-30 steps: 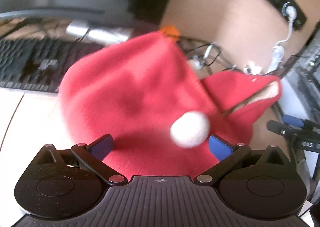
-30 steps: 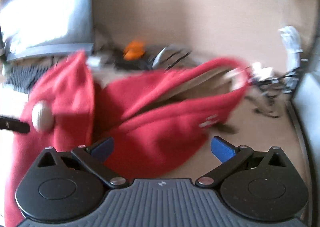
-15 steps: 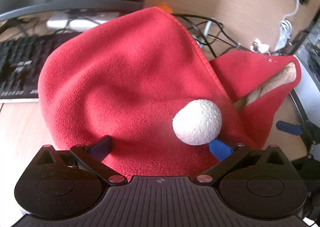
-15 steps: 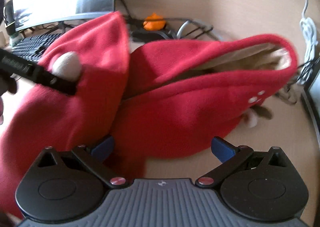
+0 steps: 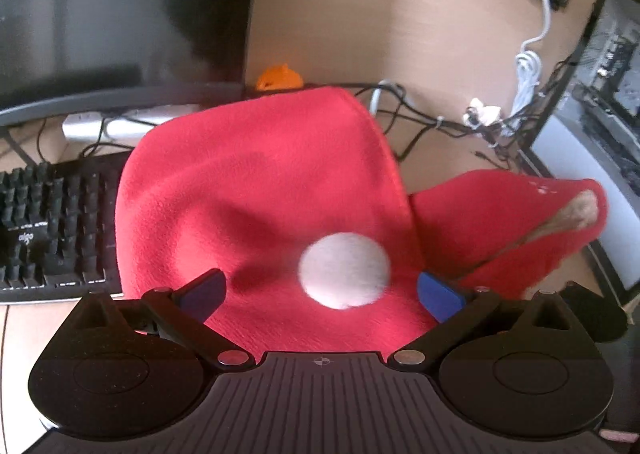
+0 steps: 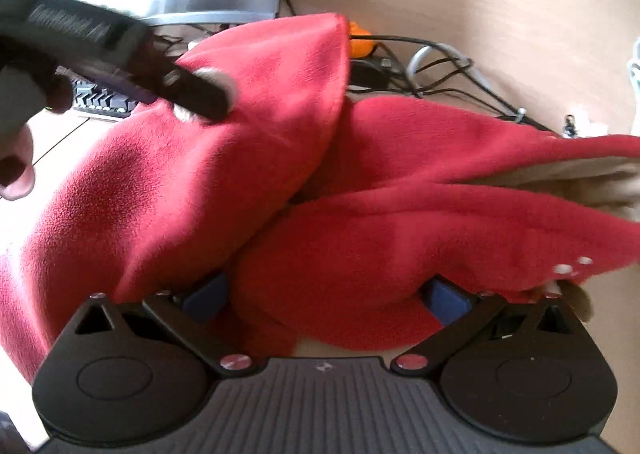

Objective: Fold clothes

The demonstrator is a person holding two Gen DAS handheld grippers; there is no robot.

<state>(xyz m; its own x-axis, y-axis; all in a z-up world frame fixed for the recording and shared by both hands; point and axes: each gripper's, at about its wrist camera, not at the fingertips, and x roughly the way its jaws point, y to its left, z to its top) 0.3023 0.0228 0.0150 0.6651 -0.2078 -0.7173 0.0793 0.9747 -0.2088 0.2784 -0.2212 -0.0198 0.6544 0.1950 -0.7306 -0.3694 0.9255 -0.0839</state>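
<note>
The one readable text is a small pale brand mark, "aigo", printed on the black keyboard (image 5: 52,230) at the left edge of the left wrist view, on its frame beside the keys. A ribbed black bar (image 6: 72,26) in the right wrist view bears pale lettering, but it is too blurred to read.

The red fleece garment (image 6: 172,190) ran off the left and right edges of the right wrist view. At upper left, a blurred black gripper (image 6: 120,58) covered most of the white pompom (image 6: 224,82). In the left wrist view the garment hid part of the keyboard (image 5: 52,222), itself cut by the left edge.
</note>
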